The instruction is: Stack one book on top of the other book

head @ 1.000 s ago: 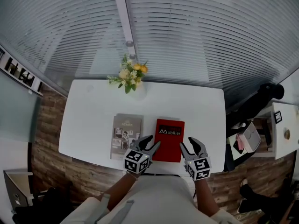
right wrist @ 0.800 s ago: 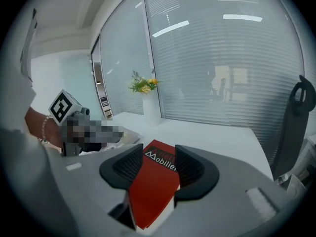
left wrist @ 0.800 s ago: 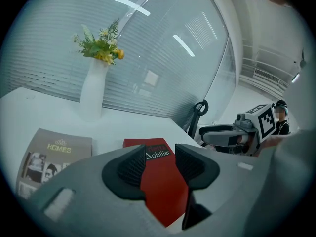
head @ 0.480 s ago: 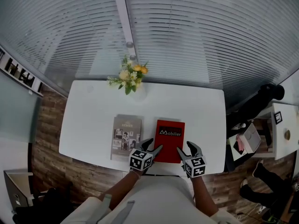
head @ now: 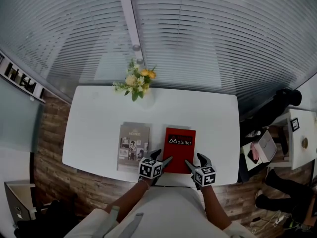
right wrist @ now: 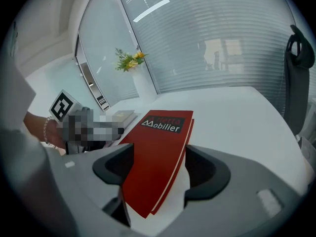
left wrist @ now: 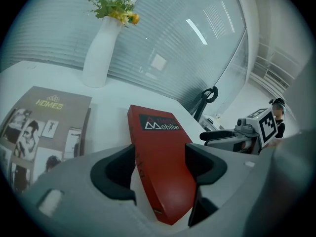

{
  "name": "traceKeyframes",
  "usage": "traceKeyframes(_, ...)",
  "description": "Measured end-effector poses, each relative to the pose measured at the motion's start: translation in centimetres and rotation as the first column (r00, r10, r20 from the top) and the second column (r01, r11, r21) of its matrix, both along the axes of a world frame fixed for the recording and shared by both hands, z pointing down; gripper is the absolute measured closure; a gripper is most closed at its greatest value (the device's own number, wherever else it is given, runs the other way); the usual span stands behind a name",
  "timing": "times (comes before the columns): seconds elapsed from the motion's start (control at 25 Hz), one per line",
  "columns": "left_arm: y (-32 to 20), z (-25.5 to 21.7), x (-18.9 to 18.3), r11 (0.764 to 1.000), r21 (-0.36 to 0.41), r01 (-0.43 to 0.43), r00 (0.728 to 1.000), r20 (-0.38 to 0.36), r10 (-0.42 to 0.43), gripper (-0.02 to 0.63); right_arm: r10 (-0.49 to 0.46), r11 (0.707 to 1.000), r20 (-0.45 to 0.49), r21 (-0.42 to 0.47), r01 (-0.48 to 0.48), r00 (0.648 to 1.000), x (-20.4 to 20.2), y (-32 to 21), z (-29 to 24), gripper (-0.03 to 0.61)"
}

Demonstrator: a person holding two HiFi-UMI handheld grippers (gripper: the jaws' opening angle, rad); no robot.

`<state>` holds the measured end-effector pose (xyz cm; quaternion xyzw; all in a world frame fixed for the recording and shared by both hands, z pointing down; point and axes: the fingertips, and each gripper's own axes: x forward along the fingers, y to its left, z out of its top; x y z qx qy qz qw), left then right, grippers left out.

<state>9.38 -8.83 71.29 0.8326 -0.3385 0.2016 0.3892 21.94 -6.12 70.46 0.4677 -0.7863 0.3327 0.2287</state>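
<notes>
A red book (head: 179, 144) titled "Mobilier" lies flat on the white table (head: 94, 128), right of a grey "Homes" book (head: 133, 139). My left gripper (head: 162, 157) is at the red book's near left corner and my right gripper (head: 195, 161) is at its near right corner. In the left gripper view the red book's (left wrist: 160, 152) corner lies between the opening jaws of the left gripper (left wrist: 163, 164), with gaps to both pads. The right gripper view shows the same: the red book (right wrist: 160, 142) sits inside the opening jaws of the right gripper (right wrist: 158, 169), untouched. The grey book (left wrist: 47, 127) lies apart to the left.
A white vase of flowers (head: 137, 86) stands at the table's far edge, behind the books. Both grippers hang over the table's near edge. A black chair (head: 277, 105) and a small side table (head: 299, 148) stand to the right. Blinds cover the glass wall behind.
Both grippers have come down toward the red book's near edge. Their jaws have spread wider. Neither book has moved.
</notes>
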Motion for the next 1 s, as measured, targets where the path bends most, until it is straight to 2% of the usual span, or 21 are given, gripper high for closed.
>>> traceKeyframes(0.36, 0.8, 2.1, 0.0, 0.999, -0.052, -0.009, 1.000, 0.017, 0.010, 0.291, 0.011, 0.999, 0.032, -0.051, -0.009, 0.999, -0.5, 0.7, 1.8, 0.253)
traceKeyframes(0.76, 1.9, 3.3, 1.1, 0.994, -0.106, -0.038, 0.999, 0.001, 0.038, 0.291, -0.007, 0.996, 0.045, -0.088, 0.011, 0.999, -0.9, 1.3, 3.0, 0.262)
traceKeyframes(1.0, 1.9, 3.7, 1.1, 0.993, -0.109, -0.045, 0.999, 0.006, 0.046, 0.291, -0.007, 0.995, 0.049, -0.095, 0.012, 0.999, -1.2, 1.4, 3.3, 0.278)
